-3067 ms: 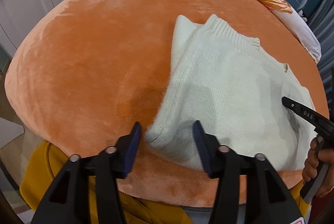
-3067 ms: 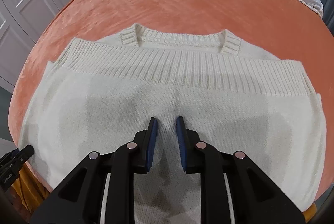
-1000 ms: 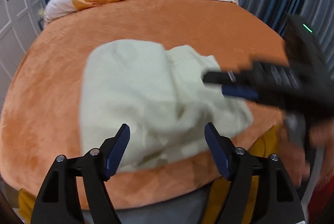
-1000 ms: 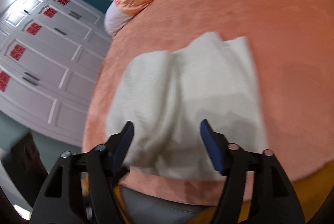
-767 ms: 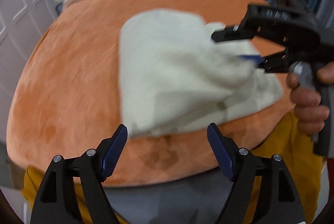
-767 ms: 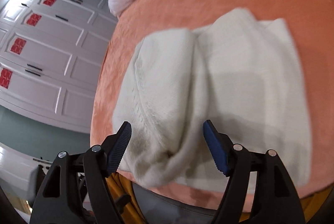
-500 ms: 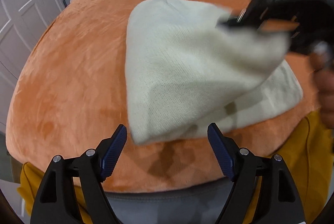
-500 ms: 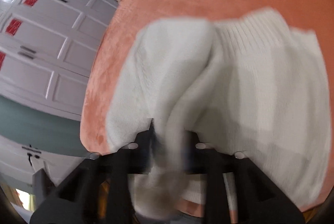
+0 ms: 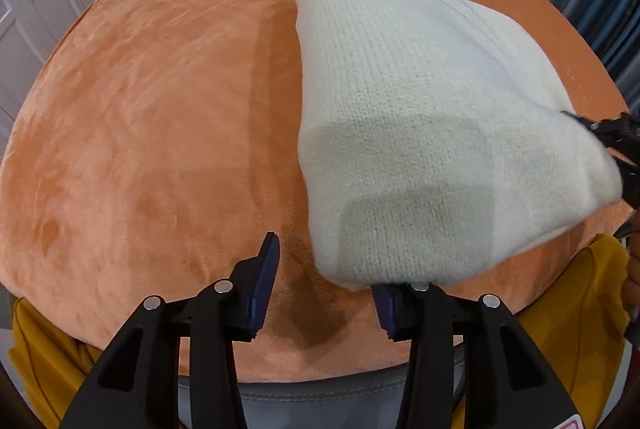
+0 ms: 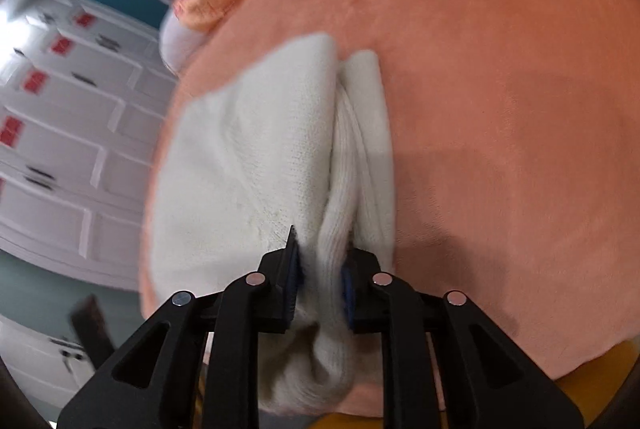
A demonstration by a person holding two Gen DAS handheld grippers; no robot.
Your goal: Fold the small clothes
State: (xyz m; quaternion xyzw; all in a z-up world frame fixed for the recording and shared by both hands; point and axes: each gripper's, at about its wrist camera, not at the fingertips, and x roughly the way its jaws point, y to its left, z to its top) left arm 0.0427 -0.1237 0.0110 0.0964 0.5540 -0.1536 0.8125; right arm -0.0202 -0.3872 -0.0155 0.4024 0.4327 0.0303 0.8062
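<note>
A cream knitted sweater, soft and fuzzy, lies folded into a thick bundle on the plush orange bed, near its front edge. The right gripper pinches a bunched, ribbed fold of the sweater between its blue pads. The left gripper is closing, its jaws still apart over bare bedcover beside the sweater's near corner, which overlaps one finger.
</note>
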